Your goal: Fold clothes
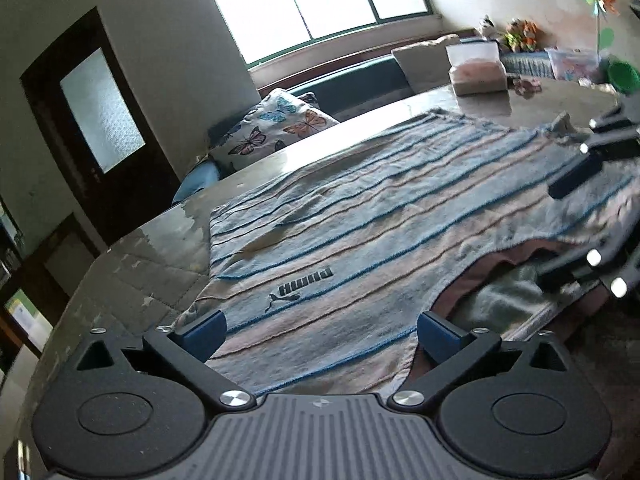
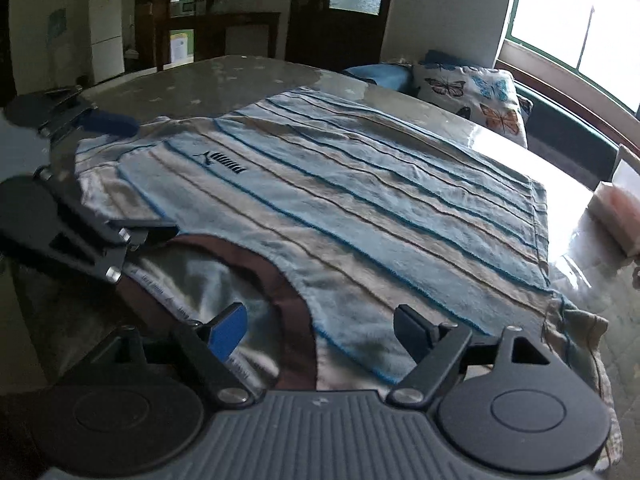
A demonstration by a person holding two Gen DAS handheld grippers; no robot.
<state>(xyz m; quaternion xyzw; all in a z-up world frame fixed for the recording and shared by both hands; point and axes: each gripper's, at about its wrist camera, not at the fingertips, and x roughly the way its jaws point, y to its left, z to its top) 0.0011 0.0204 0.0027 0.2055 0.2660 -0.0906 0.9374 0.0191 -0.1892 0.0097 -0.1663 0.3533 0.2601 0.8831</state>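
Daylight from a wide window falls across a glossy grey table (image 1: 168,240), where a blue, white and tan striped knit shirt with a brown neckband (image 1: 380,216) lies spread flat, front up, its collar end toward both cameras.

Both tools sit at the shoulder line. The left gripper (image 1: 320,332) has its blue-padded fingers spread wide over the shoulder beside the neckband, with nothing pinched between them. The right gripper (image 2: 320,328) is likewise spread, straddling the brown collar edge and the shoulder next to it. Whether either set of pads already touches the fabric is hard to say, since the fisheye flattens height.

By my reading, the step in hand is to seize the two shoulders for the first fold. Doing it well means:

- lowering each tool until one finger slips under the cloth edge, so that both layers are caught;
- gripping at matching spots on each side of the collar, so the fold line runs straight;
- closing firmly before lifting, as loose knit slides;
- carrying both hands evenly, keeping the stripes parallel.
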